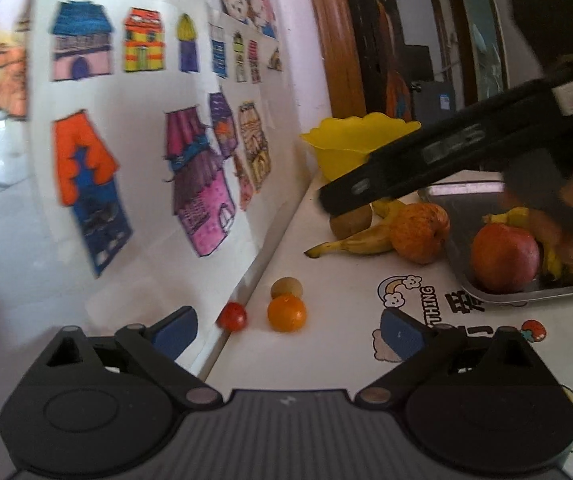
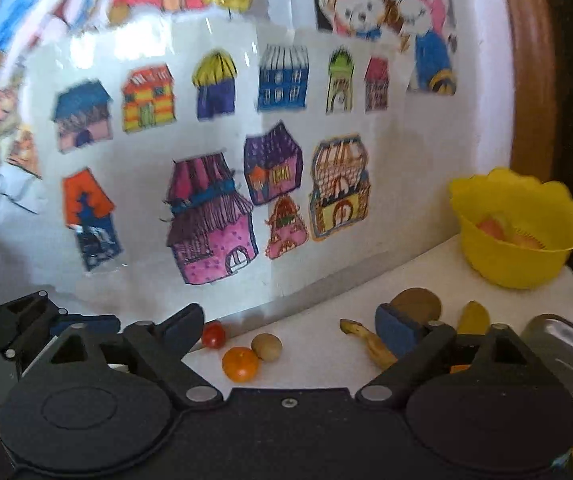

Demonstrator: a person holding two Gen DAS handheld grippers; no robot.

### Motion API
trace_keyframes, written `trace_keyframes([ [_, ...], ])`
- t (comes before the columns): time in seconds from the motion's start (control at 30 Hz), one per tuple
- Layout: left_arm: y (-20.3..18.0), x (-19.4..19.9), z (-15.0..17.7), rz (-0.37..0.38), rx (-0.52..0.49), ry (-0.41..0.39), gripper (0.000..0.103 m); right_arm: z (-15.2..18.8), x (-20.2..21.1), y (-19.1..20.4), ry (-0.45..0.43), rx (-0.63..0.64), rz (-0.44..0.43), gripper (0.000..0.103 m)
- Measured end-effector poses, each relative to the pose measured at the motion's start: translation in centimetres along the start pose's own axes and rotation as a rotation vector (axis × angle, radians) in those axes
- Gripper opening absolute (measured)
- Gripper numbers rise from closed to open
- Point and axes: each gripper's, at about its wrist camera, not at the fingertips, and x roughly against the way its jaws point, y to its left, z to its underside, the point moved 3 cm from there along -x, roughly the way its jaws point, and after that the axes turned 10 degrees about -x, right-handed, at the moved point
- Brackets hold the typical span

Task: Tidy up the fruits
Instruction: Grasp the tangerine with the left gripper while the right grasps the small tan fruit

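Where wall meets white counter [image 1: 346,344], taped-up paper with coloured house drawings [image 2: 210,216], no legible writing there. Further along, against the wall: yellow scalloped bowl [image 2: 518,240], something orange inside, too blurred to name. Metal tray [image 1: 526,296] on the right, carrying a red apple [image 1: 504,258] and banana pieces. Just beside the tray, on the counter: orange-red apple [image 1: 420,232], banana [image 1: 358,242], brown kiwi [image 1: 350,222]. Nearer, close together: orange tangerine [image 1: 287,313], small tan round fruit [image 1: 286,287], red cherry tomato [image 1: 232,316]. Counter sticker lettering partly readable: "THING". Left claw [image 1: 288,330] spread wide, empty. Right claw [image 2: 290,330] likewise wide, gripping nothing.
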Motion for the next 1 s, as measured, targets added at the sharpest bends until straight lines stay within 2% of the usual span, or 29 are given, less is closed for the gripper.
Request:
trace_keyframes([
  [0.27,0.0,-3.1,0.4,0.033,-0.013,0.041,0.084,0.9,-5.7,0.3,0.095,0.006,-0.014,0.078],
  [0.57,0.0,-5.4,0.9,0.059,0.002,0.089,0.065,1.5,-9.2,0.7,0.157,-0.002,-0.021,0.06],
  [1.0,0.4,-6.3,1.3,0.066,0.036,0.118,0.063,2.0,-10.6,0.4,0.194,-0.02,-0.019,0.056],
])
